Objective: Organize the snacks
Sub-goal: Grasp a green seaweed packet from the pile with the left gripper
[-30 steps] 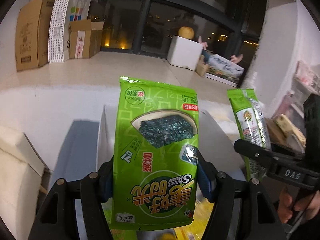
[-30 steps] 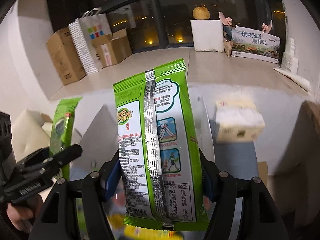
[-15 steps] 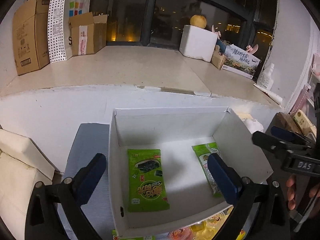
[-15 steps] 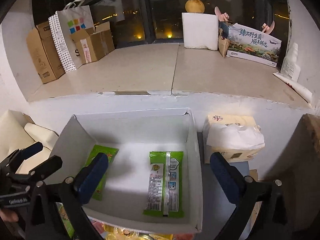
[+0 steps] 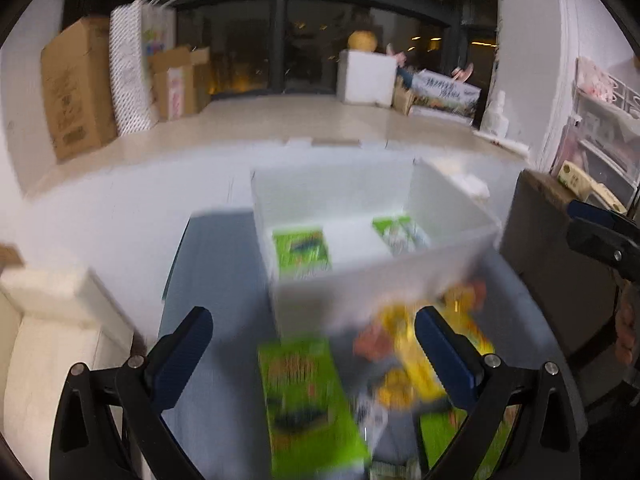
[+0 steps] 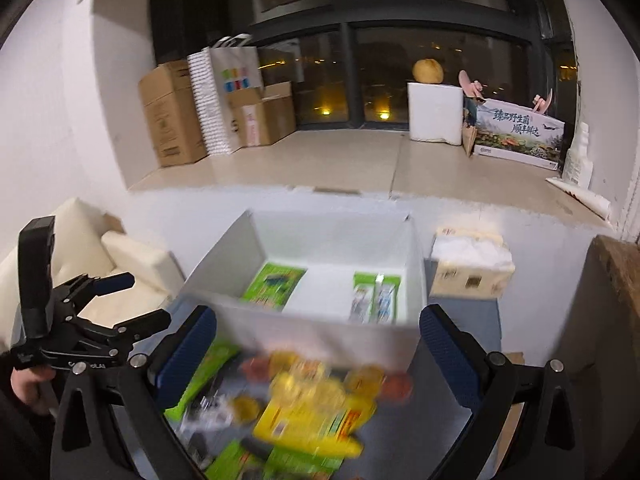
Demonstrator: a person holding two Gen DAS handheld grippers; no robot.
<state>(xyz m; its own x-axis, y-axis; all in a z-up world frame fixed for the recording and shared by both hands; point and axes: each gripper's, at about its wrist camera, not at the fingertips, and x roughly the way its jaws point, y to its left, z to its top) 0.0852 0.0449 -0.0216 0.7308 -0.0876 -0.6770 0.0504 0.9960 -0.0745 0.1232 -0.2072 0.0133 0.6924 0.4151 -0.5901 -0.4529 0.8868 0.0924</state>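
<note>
Two green seaweed packets lie flat in the white box [image 5: 360,284]: one on the left [image 5: 302,252], one on the right [image 5: 400,234]. In the right wrist view they appear as the left packet [image 6: 274,284] and the right packet [image 6: 376,296], behind the box's front wall [image 6: 320,322]. My left gripper [image 5: 312,316] is open and empty above a blurred green packet [image 5: 308,396] and yellow snacks [image 5: 404,364]. Over a yellow packet [image 6: 312,412], my right gripper [image 6: 317,315] is also open and empty. Each gripper shows in the other's view: the left gripper [image 6: 144,300] and the right gripper [image 5: 600,232].
A tissue pack [image 6: 470,268] stands right of the box. Cream cushions [image 6: 132,260] lie to the left and a brown cabinet [image 6: 616,264] to the right. Cardboard boxes [image 6: 172,112], a paper bag [image 6: 224,92] and a white foam box [image 6: 434,112] sit on the window ledge.
Both grippers let go of their green packets, which now lie in the white box. Both opened wide and pulled back over the loose snacks in front of it.
</note>
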